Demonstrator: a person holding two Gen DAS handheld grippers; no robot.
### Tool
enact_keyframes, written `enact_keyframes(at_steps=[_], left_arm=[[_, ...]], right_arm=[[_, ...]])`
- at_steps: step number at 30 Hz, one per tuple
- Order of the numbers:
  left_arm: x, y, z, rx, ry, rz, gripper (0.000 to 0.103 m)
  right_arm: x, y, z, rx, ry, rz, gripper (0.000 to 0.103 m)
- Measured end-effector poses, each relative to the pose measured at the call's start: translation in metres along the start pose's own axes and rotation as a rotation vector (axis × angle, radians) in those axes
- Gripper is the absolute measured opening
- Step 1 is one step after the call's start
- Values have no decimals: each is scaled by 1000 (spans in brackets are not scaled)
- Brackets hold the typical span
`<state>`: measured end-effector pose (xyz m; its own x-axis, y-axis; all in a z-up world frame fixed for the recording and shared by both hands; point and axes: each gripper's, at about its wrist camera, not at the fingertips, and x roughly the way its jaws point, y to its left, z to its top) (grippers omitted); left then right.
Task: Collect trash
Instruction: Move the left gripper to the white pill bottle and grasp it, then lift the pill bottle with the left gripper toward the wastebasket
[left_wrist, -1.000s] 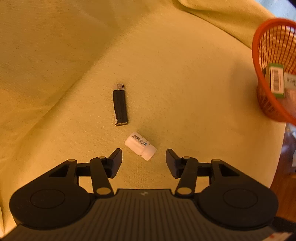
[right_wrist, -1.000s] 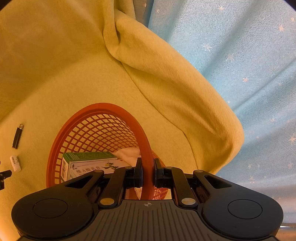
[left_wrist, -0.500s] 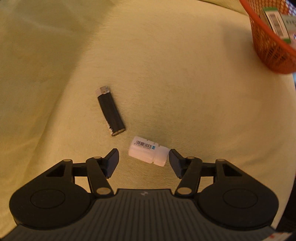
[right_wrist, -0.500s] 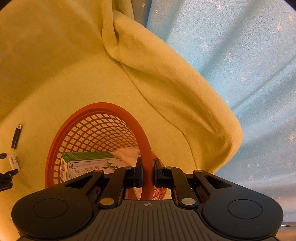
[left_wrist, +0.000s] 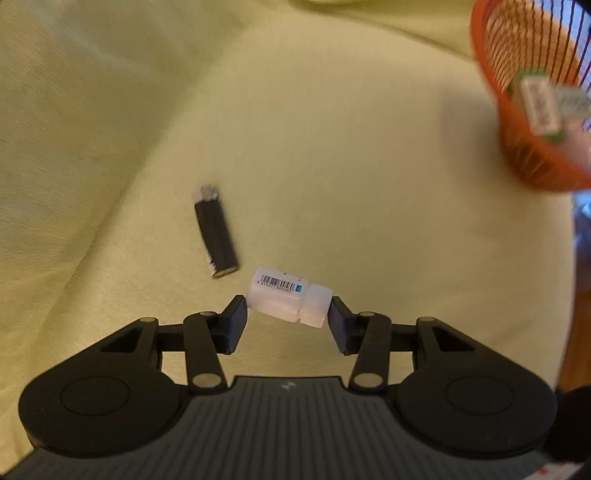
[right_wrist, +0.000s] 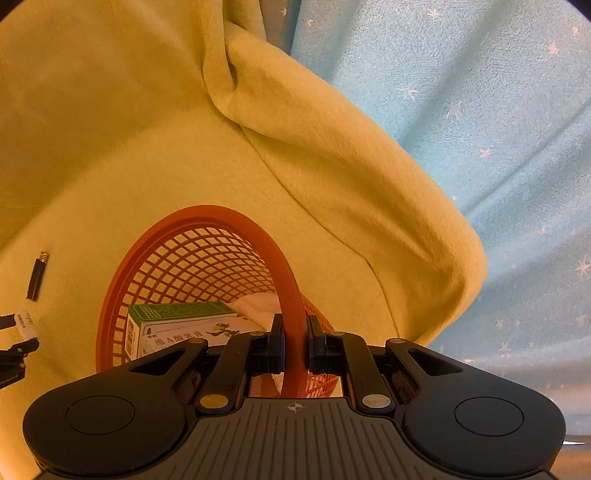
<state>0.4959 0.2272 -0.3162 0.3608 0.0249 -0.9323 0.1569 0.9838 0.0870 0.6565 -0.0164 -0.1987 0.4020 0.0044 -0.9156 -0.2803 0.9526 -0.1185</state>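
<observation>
1. Bottle (left_wrist: 289, 297), small and white with a barcode label, lying sideways between the 2 fingers of the left gripper (left_wrist: 288, 314), clamped end to end.
2. Lying just beside it on the yellow blanket (left_wrist: 332, 155): a black lighter (left_wrist: 216, 232).
3. Pinching the rim of the orange basket (right_wrist: 236, 229): right gripper (right_wrist: 294, 343), fingers closed on it.
4. Sitting inside that basket: a green-and-white box (right_wrist: 177, 325).
</observation>
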Motion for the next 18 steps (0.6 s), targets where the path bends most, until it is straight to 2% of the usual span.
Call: enact_keyframes(at_steps=[13,18], left_arm=[[-81,-25,34,-149,-127,-86,42],[-94,-38,44,-150,-157,-111,42]], right_arm=[[0,-3,-3,7,-2,7,7],[-1,-11,-5,42,1,21,7]])
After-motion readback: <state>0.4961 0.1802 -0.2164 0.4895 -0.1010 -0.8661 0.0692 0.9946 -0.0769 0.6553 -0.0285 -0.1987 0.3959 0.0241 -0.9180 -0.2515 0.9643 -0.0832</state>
